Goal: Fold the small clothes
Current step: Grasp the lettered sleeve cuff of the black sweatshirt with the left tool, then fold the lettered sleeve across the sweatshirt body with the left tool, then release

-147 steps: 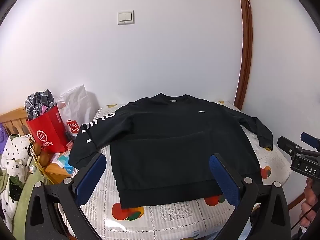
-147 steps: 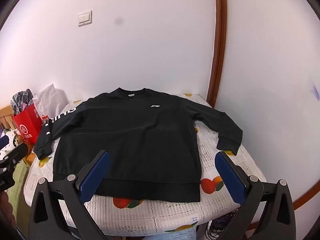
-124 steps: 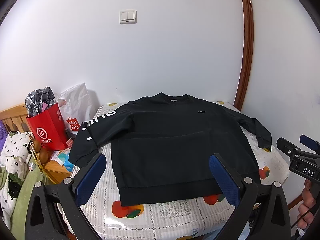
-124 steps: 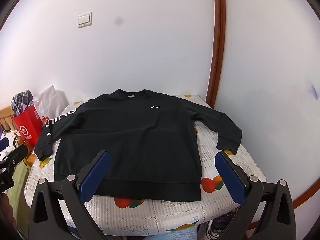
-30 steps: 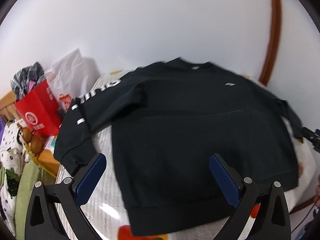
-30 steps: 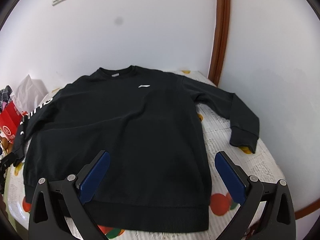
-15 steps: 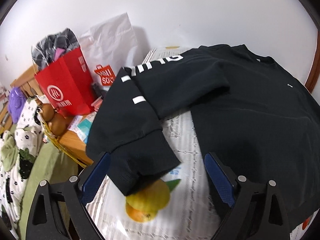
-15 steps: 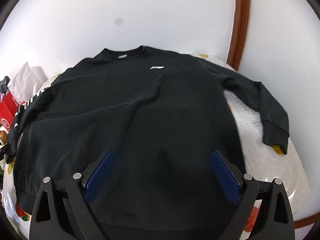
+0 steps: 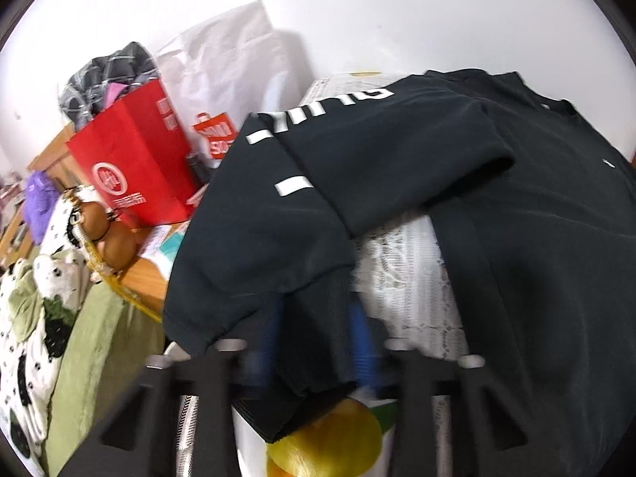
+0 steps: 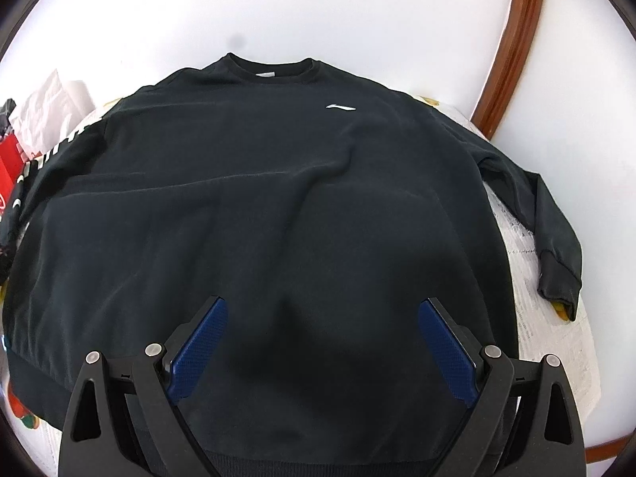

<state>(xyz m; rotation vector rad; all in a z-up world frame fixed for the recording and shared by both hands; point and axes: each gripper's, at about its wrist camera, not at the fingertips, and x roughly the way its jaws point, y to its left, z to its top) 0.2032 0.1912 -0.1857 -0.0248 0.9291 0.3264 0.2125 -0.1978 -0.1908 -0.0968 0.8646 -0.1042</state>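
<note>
A black sweatshirt [image 10: 278,198] lies flat, front up, on a table with a fruit-print cloth [image 10: 556,318]. Its left sleeve [image 9: 278,218], printed with white letters, hangs over the table's left edge. My left gripper [image 9: 318,334] is closing on that sleeve's cuff [image 9: 314,342]; the blurred blue pads [image 9: 274,326] stand close on either side of the fabric. My right gripper [image 10: 322,342] hovers open over the lower middle of the sweatshirt body, with nothing held between its pads. The right sleeve [image 10: 548,218] lies bent along the table's right side.
Left of the table stand a red paper bag [image 9: 131,159] and a white plastic bag [image 9: 226,67], with a basket of brown round things [image 9: 111,238] and a green bedcover [image 9: 95,338] below. A white wall and a brown wooden frame [image 10: 512,39] are behind.
The left gripper's jaws went from wide apart to close around the sleeve cuff, and it came nearer to the cuff. The right gripper sank a little closer over the sweatshirt body, still open.
</note>
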